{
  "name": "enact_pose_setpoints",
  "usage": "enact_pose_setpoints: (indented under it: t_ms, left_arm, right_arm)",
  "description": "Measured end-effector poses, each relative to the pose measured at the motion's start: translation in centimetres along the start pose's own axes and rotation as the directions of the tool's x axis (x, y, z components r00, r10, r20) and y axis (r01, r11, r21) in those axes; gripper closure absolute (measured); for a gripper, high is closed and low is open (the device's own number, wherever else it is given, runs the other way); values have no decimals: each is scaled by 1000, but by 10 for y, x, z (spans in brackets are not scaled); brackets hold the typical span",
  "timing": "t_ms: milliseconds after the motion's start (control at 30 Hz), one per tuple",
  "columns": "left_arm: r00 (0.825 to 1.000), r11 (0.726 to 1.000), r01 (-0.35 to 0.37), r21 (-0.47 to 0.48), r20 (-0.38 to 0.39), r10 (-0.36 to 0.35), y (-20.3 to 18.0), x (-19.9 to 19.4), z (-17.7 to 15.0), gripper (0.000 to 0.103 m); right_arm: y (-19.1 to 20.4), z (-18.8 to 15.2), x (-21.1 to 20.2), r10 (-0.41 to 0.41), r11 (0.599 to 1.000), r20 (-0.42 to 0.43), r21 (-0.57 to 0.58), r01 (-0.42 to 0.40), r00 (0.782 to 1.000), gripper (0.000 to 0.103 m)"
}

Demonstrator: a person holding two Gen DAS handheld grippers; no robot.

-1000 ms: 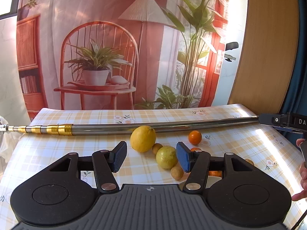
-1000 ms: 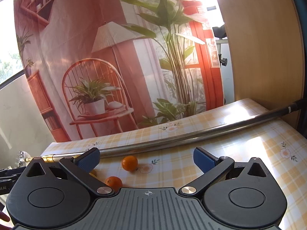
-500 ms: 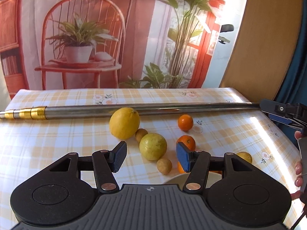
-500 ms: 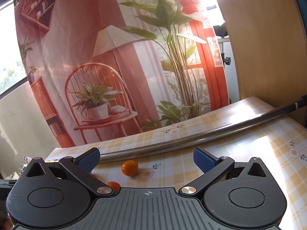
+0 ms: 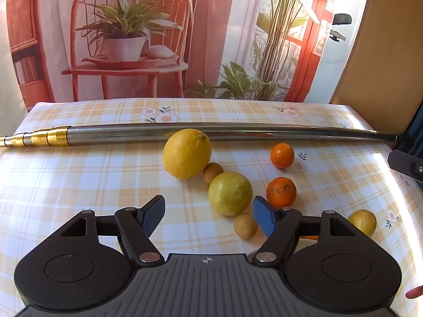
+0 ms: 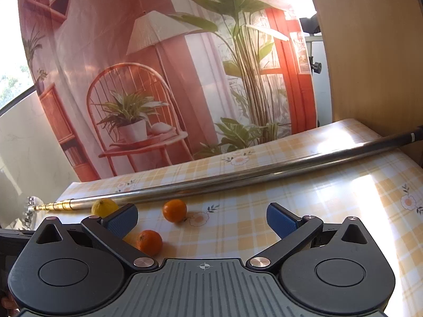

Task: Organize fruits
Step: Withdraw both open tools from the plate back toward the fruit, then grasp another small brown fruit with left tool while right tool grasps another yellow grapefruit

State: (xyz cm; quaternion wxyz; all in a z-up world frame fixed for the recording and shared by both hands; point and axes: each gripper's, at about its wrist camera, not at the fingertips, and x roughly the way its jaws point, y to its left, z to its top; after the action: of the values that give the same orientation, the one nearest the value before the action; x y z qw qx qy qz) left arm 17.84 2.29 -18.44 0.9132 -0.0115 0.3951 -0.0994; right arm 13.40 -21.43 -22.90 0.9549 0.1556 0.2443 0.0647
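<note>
My left gripper [image 5: 208, 218] hangs low over the checked tablecloth [image 5: 92, 174], jaws apart, nothing between them. My right gripper [image 6: 202, 220] sits higher and off to the side, jaws spread wide, also empty.

Fruit lies loose in a cluster ahead of the left tool:
- big lemon [image 5: 187, 153], farthest, touching or nearly touching the telescopic metal pole [image 5: 211, 130] that crosses the table
- small brown round fruit [image 5: 212, 170] wedged between the lemon and the yellow-green citrus [image 5: 230, 193]
- a 2nd small brown fruit [image 5: 245, 225] nearest me, just beside the blue pad of the right-hand finger [image 5: 263, 219]
- 2 mandarins, the far one [image 5: 282, 155] and the near one [image 5: 281, 192], right of the cluster
- small yellow fruit [image 5: 363, 222] further right, partly behind the gripper body
- a sliver of orange under the right finger linkage; cannot tell what it is.

Key relation: the yellow-green citrus sits dead ahead and slightly right of the left jaws' centre line, near the fingertips. It is roughly round, so no long axis to line up with. The left tool is clearly the nearer one; from the right wrist view only the 2 mandarins [image 6: 174, 210] [image 6: 149, 242] and the lemon's edge [image 6: 104, 207] show, low left.

Judgement: sorting is barely begun, and the next move looks like a short push forward and right. No bowl or tray clearly in view.
</note>
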Motion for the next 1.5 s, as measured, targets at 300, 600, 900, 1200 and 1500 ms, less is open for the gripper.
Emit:
enact_pose_setpoints:
  t_ms: [300,600,900,1200,1500]
  left_arm:
    - [998,1000,24,-10,-56,-25,-1,13,-4,29]
    - [987,989,132,-64,-85,-137,-5,28,-3,57]
    - [974,977,179,-114,-122,-192,-9,45,-10,73]
    - [980,983,172,-66,-91,-178,-11,41,-11,78]
    - [981,981,191,-28,24,-191,-11,-4,-23,78]
  right_arm:
    - [1,-2,5,-13,1000,-59,-29,12,998,0]
    - [-4,-4,2,37,999,-54,4,-37,998,1]
    - [-11,-10,2,56,998,-72,33,-54,996,10]
    - [-11,-18,2,50,999,-96,23,-48,994,16]
    - [-7,-39,5,39,999,-141,-13,-42,989,24]
